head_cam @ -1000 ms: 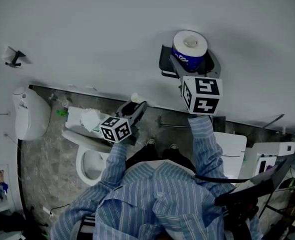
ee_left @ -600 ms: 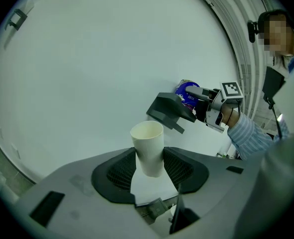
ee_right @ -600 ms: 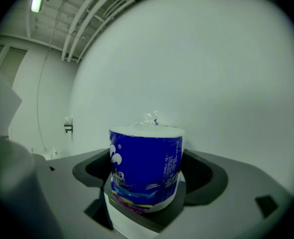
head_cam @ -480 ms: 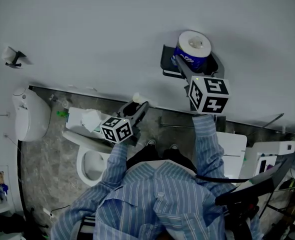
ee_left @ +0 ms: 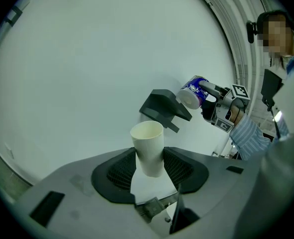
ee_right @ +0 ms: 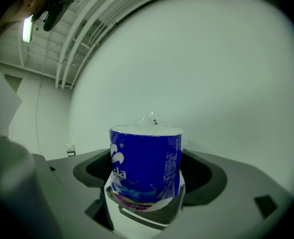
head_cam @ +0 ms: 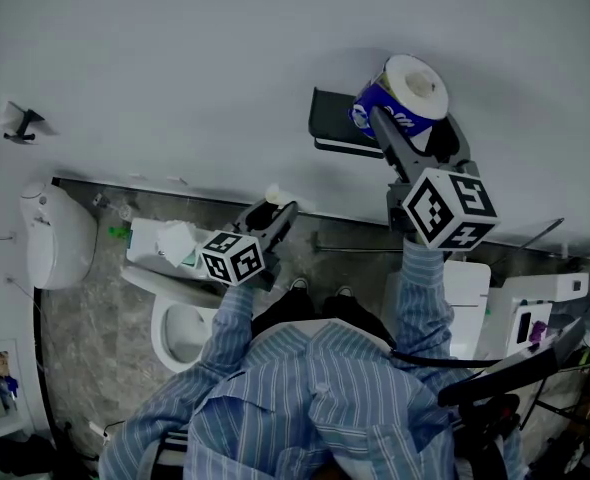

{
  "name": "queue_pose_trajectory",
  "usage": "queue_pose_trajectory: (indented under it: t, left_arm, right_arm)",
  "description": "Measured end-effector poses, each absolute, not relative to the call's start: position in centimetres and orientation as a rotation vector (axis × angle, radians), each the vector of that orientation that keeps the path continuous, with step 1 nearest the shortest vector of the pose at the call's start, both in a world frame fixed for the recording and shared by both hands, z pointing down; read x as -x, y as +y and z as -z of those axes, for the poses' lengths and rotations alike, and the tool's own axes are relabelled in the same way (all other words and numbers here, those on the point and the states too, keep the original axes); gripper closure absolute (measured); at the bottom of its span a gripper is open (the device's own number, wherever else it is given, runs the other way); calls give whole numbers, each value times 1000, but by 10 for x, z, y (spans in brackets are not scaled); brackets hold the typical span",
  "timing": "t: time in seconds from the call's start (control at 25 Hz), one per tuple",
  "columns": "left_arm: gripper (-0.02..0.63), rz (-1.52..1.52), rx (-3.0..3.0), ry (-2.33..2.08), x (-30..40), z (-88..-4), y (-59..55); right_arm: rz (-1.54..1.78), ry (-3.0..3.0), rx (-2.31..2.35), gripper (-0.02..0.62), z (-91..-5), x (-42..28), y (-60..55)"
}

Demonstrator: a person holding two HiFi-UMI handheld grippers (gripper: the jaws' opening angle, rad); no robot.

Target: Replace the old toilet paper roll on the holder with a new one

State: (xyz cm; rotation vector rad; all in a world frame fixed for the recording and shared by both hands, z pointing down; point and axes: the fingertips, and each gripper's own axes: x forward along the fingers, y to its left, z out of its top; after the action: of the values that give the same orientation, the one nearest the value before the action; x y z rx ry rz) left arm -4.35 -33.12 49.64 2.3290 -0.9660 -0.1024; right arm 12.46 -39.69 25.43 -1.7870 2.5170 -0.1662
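My right gripper [head_cam: 411, 120] is shut on a new toilet paper roll [head_cam: 403, 92] in a blue wrapper, held up against the white wall just right of the dark wall holder [head_cam: 337, 128]. In the right gripper view the roll [ee_right: 146, 167] stands upright between the jaws of that gripper [ee_right: 147, 185]. My left gripper [head_cam: 273, 214] hangs lower and to the left, shut on an empty cardboard tube [head_cam: 271, 195]. The left gripper view shows the tube [ee_left: 148, 148] in that gripper [ee_left: 149, 169], with the holder [ee_left: 162, 108] and the new roll [ee_left: 192, 93] beyond it.
A white toilet [head_cam: 180, 318] stands below left, with a tissue pack [head_cam: 173, 240] on its tank. A white bin [head_cam: 50, 236] sits at the far left, a small wall hook [head_cam: 17, 121] above it. White fixtures [head_cam: 535, 308] crowd the right side.
My right gripper has carried the blue-wrapped roll up and to the right, tilting it, so it now sits off the holder's right end. The left gripper and tube have stayed put.
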Motion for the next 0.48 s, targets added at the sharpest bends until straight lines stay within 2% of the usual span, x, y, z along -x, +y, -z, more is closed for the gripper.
queue_pose_trajectory:
  t: [0.48]
  left_arm:
    - [431,70,-2359,-871,11,-497,-330]
  right_arm:
    - [475,2254,1689,169,-271,-202,-350]
